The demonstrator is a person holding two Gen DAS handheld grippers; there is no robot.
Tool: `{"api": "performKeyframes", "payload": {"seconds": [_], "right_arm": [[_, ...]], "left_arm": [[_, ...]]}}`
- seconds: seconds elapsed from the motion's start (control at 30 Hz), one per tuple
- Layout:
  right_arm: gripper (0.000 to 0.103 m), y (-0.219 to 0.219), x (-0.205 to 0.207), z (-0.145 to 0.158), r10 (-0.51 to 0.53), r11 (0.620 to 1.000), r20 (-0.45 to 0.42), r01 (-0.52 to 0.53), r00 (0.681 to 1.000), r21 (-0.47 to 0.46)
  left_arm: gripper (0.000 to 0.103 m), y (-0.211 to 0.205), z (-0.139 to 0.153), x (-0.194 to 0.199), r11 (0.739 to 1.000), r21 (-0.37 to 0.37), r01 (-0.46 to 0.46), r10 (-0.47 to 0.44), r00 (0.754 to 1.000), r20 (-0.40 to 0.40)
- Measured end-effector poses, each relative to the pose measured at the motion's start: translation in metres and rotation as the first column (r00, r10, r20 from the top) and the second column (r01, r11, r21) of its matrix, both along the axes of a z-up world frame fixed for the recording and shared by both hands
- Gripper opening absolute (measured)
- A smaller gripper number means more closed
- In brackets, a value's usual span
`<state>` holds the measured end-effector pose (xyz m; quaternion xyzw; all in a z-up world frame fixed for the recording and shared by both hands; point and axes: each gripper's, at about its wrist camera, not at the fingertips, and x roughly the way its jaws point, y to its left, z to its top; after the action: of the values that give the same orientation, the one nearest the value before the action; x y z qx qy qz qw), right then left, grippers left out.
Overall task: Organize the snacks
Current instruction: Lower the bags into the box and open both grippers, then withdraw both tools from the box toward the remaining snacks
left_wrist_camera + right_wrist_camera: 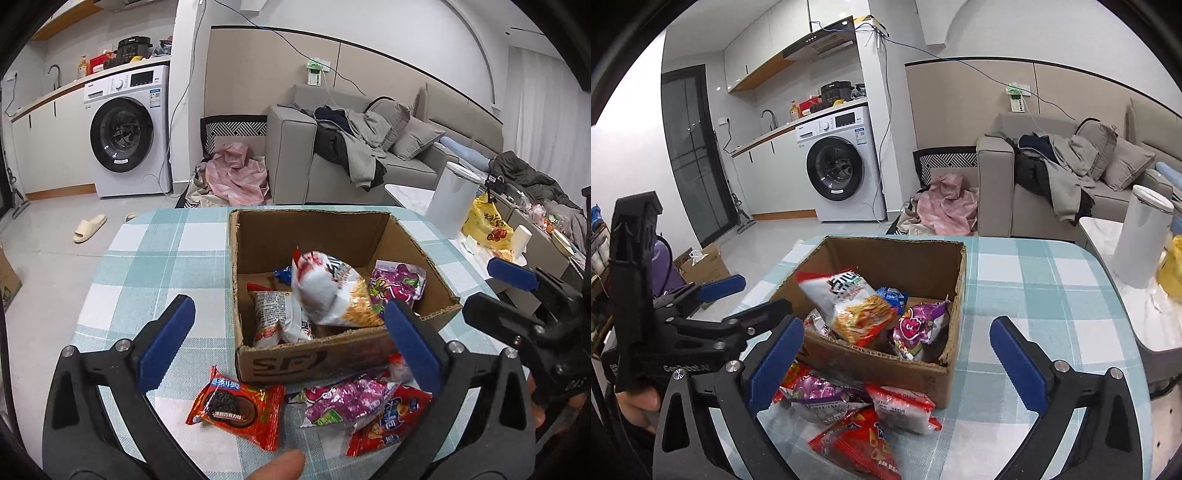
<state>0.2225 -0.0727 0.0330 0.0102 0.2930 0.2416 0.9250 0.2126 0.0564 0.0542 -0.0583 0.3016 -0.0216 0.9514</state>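
An open cardboard box stands on the checked tablecloth and also shows in the right wrist view. A white and orange noodle snack bag sits tilted on top of other packets inside it, also seen in the right wrist view. A purple packet lies in the box's right corner. In front of the box lie a red cookie packet, a purple packet and a red chip bag. My left gripper is open and empty over them. My right gripper is open and empty.
A white cylindrical bin and a yellow bag stand at the right on a neighbouring table. A grey sofa with clothes and a washing machine are behind. The table's far edge is just beyond the box.
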Motion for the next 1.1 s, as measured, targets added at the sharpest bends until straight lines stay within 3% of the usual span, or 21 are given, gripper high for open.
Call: {"api": "performKeyframes", "payload": {"seconds": [0.57,1.1], "right_arm": [[0.103,-0.012,-0.025,-0.011,-0.001,1.0,-0.022,0.001,1.0,0.02],[0.103,-0.012,-0.036,-0.044,0.007,1.0,-0.091,-0.007,0.996,0.001]], "left_arm": [[0.102,-0.007,0.01,-0.059,0.999,0.04,-0.001,0.0,1.0,0.018],[0.102,0.004,-0.015,-0.077,0.998,0.059,-0.033,0.035,0.999,-0.032]]}}
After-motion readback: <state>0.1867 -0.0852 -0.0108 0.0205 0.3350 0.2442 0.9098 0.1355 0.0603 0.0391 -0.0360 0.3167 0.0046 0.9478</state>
